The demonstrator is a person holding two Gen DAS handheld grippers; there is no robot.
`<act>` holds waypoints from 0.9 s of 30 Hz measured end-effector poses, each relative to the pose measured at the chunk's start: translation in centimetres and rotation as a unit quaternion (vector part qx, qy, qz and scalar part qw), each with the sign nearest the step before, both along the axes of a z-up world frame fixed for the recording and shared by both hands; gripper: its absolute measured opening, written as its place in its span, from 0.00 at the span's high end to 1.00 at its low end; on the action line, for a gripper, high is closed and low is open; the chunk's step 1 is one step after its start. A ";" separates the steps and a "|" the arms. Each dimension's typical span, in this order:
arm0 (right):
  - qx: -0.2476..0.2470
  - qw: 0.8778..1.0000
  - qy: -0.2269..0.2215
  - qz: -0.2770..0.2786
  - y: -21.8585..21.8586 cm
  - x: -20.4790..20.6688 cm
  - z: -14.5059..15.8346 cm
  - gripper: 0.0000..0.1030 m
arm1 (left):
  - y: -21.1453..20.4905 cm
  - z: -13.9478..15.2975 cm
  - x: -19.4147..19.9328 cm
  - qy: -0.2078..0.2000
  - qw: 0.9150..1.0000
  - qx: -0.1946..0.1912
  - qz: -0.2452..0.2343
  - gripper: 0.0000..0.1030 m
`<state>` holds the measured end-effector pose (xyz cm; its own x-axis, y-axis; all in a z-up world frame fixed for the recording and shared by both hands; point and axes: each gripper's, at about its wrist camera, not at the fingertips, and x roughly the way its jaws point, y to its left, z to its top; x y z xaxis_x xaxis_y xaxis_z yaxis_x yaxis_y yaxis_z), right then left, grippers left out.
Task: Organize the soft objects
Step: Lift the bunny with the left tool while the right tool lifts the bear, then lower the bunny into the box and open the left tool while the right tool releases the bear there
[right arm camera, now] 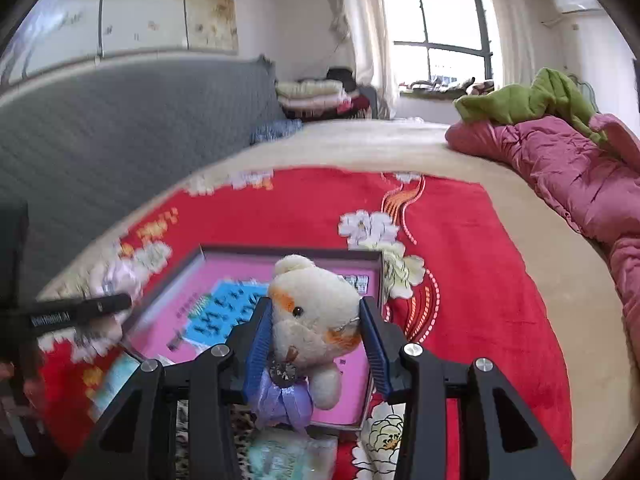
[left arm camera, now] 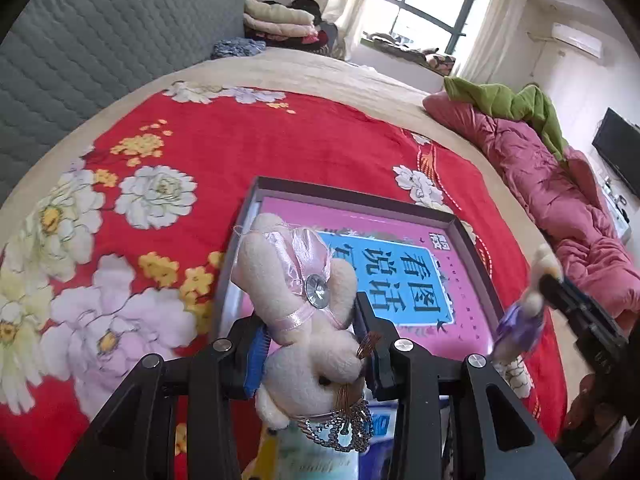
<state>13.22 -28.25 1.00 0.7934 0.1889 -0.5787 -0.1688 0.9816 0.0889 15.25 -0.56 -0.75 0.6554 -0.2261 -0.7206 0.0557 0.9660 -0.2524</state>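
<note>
My left gripper (left arm camera: 310, 334) is shut on a cream plush rabbit with a pink ribbon dress (left arm camera: 304, 312), held above the near left edge of a shallow dark-rimmed box (left arm camera: 352, 194) with a pink and blue printed bottom. My right gripper (right arm camera: 316, 332) is shut on a cream plush bear with a purple dress (right arm camera: 312, 320), held over the same box (right arm camera: 288, 254). The bear and right gripper (left arm camera: 548, 280) also show at the right of the left wrist view. The left gripper (right arm camera: 100, 306) shows blurred at the left of the right wrist view.
The box lies on a red flowered blanket (left arm camera: 248, 136) over a beige bed. A pink quilt (left arm camera: 552, 184) with a green cloth (left arm camera: 508, 100) lies along the right side. A grey padded headboard (left arm camera: 100, 40) and folded bedding (left arm camera: 280, 20) stand beyond. Packets lie near the box's front (right arm camera: 292, 452).
</note>
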 end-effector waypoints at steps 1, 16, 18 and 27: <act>-0.012 1.000 0.007 0.002 0.2 0.4 -0.4 0.58 | -0.1 -0.1 0.3 0.002 1.000 0.000 -0.002 0.61; -0.073 0.995 0.061 -0.008 0.7 2.2 -4.5 0.58 | -1.8 -3.8 4.0 0.050 0.998 0.037 -0.016 0.61; -0.054 0.997 0.044 -0.018 0.2 2.3 -4.0 0.58 | -1.8 -4.1 4.4 0.056 0.998 0.039 -0.015 0.61; -0.082 0.995 0.058 -0.015 0.7 4.1 -4.7 0.58 | -2.0 -5.3 5.1 0.071 0.996 0.054 -0.020 0.60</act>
